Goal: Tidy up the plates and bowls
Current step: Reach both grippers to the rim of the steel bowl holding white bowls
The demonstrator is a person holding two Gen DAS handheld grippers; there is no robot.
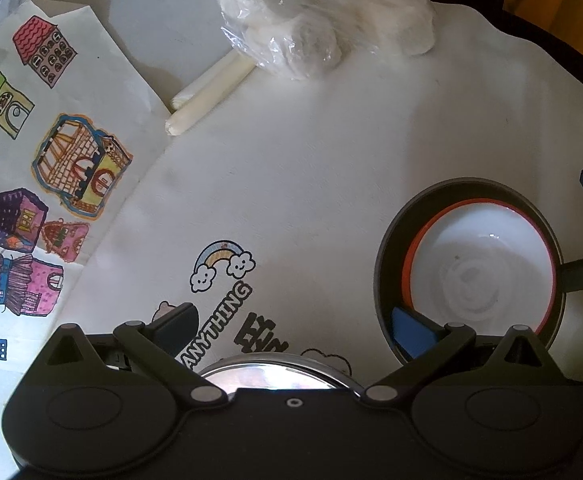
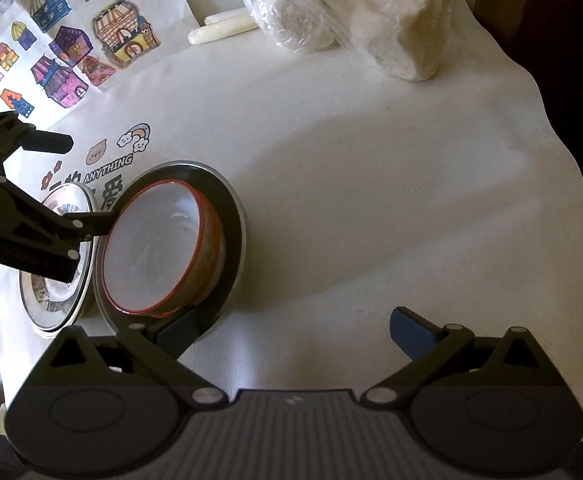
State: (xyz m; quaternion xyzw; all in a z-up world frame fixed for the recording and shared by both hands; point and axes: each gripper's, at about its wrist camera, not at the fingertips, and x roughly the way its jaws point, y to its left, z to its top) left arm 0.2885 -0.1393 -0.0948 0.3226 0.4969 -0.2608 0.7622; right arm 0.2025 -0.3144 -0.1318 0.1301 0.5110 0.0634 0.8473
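White tablecloth (image 2: 371, 184) over the whole table, creased and lit unevenly, with soft shadows across the middle. Printed on it: a rainbow with smiling clouds (image 1: 222, 266) and the word "ANYTHING". At the far left, a sheet of coloured house drawings (image 1: 51, 152); beside it two rolled white tubes (image 1: 207, 92); behind those, a clear plastic bag of white rolls (image 1: 315, 16). Beyond the table's far right edge, dark, with a strip of yellow-orange.

White bowl with a red rim (image 2: 155, 248) nested inside a dark plate (image 2: 233, 216), on the cloth near the middle-left of the right wrist view. Just beside it to the left, a shiny metal plate (image 2: 57, 280), touching or nearly so — hard to tell which.

Left gripper (image 1: 291, 332) spread wide, holding nothing, its right finger at the dark plate's near rim, metal plate below the gap. Right gripper (image 2: 295, 332) also wide open and empty — left finger against the dark plate's edge, right finger over bare cloth.
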